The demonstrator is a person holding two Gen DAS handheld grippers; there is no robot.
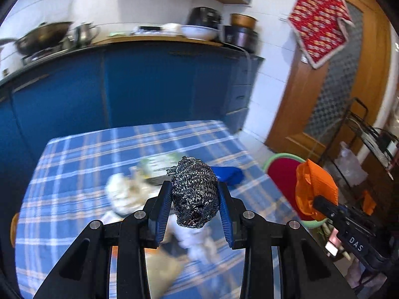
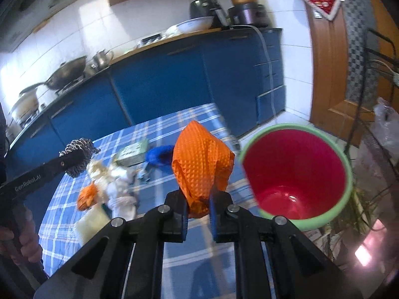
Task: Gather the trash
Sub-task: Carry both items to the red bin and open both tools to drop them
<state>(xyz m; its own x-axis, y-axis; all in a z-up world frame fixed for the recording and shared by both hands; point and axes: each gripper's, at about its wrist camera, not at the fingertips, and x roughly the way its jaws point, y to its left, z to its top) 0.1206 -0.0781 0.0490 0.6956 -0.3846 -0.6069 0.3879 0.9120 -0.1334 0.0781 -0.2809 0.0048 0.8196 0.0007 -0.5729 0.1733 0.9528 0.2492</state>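
Steel wool scourer (image 1: 195, 191): we have it clenched between the blue-padded fingers (image 1: 163, 206) of the left gripper (image 1: 195, 199), lifted above the surface (image 1: 74, 164). From the right wrist view the same scourer (image 2: 79, 157) shows at the tip of the left gripper (image 2: 74, 160), well above the checked cloth.

Orange textured wad (image 2: 202, 167): our right gripper (image 2: 198, 206) grasps it at its lower end, fingers (image 2: 180, 211) pressed into it on both sides. In the left wrist view the wad (image 1: 315, 189) sits on the right gripper (image 1: 321, 204), in front of the bin.

Bin (image 2: 346, 182): green rim, red inside, just beside the right edge of the surface and to the right of the orange wad. We see nothing in the part of its interior that shows. Same bin (image 1: 281, 172) partly hidden behind the wad in the left view.

Left on the blue-and-white checked surface: a heap of whitish crumpled scraps (image 2: 119, 184), blurred; a small orange piece (image 2: 86, 196) at its left; a flat greenish packet (image 2: 132, 153); a blue item (image 2: 159, 155) beside the packet.

Beyond: blue cabinets (image 1: 139, 84), a wok (image 1: 42, 37) on the stove, a white bowl (image 1: 198, 31) on the counter.
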